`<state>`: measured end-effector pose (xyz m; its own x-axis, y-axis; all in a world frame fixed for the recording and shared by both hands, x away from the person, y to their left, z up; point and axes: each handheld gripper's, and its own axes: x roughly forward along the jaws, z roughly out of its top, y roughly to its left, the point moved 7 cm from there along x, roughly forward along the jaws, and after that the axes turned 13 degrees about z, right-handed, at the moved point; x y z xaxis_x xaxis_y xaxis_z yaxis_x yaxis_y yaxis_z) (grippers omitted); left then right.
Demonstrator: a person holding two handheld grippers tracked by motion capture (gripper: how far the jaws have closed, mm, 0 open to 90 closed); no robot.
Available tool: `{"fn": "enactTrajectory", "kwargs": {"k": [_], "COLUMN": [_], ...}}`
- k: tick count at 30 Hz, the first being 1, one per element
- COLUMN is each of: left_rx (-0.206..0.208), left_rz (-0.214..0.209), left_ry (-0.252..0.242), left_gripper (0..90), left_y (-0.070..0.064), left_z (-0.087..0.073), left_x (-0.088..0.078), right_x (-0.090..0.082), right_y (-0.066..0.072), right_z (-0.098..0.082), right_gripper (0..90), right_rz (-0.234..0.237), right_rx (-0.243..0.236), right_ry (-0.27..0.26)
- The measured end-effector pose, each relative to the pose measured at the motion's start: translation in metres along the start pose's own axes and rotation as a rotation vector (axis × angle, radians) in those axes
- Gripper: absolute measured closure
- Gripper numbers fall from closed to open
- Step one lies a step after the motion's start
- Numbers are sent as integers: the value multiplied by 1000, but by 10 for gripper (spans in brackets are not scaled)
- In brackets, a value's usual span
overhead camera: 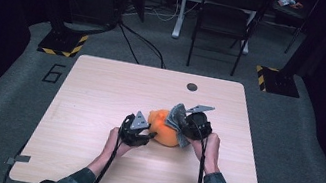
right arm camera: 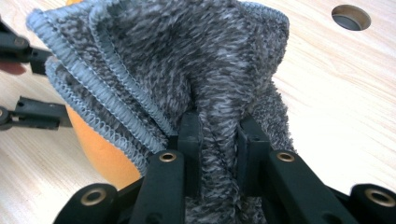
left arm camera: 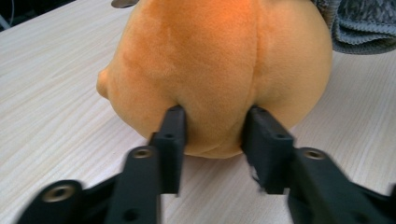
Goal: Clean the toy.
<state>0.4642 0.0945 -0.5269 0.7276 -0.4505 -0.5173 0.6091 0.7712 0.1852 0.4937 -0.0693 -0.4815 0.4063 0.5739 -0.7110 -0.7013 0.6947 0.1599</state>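
At the middle of the table (overhead camera: 101, 85), the orange plush toy (left arm camera: 219, 70) is pinched by the left gripper (left arm camera: 215, 135) while the grey knit cloth (right arm camera: 187, 60) is clamped by the right gripper (right arm camera: 218, 140); next, the cloth likely needs drawing over the steadied toy

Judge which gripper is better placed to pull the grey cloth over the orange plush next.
Right, probably. The right gripper is shut on a fold of the cloth, bunched against the plush. The left gripper pinches the plush's near side, steadying it.
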Motion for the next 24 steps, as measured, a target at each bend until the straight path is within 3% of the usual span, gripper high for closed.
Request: {"fn": "enactTrajectory", "kwargs": {"k": [3, 8, 14, 20, 21, 24], "left_rx": [-6, -3, -31, -110, -104, -103], "left_rz": [0, -12, -36, -61, -57, -63], "left_ry": [-12, -18, -18, -19, -23, -18], "left_gripper": [743, 830, 847, 848, 848, 847], "left_y": [-1, -3, -6, -3, -2, -3], "left_z": [0, 3, 11, 19, 20, 20], "left_x": [0, -4, -12, -20, -20, -20], "right_x": [-1, -6, -19, -31, -33, -30], "right_y": [0, -1, -1, 10, 14, 22], "right_z": [0, 1, 1, 6, 8, 12], "right_gripper": [749, 748, 747, 747, 747, 747], "right_rz": [-4, -19, -31, -26, -20, -14], "right_rx": [1, 4, 13, -6, -37, -44], "right_ry": [-7, -35, -66, -101, -103, -101]}}
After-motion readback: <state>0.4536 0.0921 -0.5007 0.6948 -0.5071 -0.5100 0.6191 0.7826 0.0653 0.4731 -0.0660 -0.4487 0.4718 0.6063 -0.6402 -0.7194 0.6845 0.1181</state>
